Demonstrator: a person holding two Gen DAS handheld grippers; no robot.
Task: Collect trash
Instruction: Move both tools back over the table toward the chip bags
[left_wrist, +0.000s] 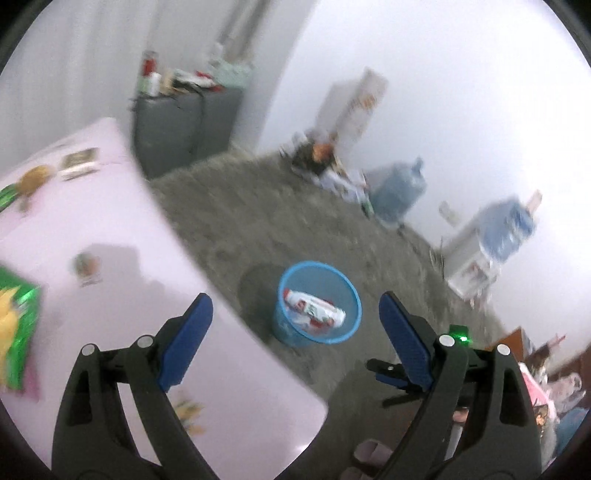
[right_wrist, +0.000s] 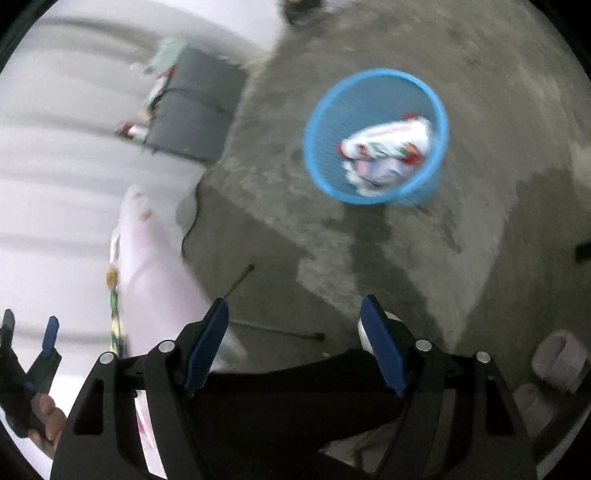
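One blue basket (left_wrist: 317, 303) stands on the grey floor (left_wrist: 258, 221), at twelve o'clock from the left gripper (left_wrist: 295, 325) and one o'clock from the right gripper (right_wrist: 295, 332). One crumpled white-and-red wrapper (right_wrist: 386, 155) lies inside it. Both grippers gape apart, holding nothing. One green packet (left_wrist: 16, 332) lies on the pink table (left_wrist: 110, 229) at nine o'clock.

Ahead of the left hand-held gripper (left_wrist: 295, 325), the blue bin (left_wrist: 317, 302) looks like plastic mesh; the wrappers (left_wrist: 314, 312) inside look glossy; the floor (left_wrist: 258, 221) is rough, matt concrete; the worktop (left_wrist: 110, 240) smooth pink.

Blue mesh bin (left_wrist: 318, 302), white-red-green wrapper (left_wrist: 314, 308) (blurred), pink table (left_wrist: 122, 236), grey floor (left_wrist: 277, 221)
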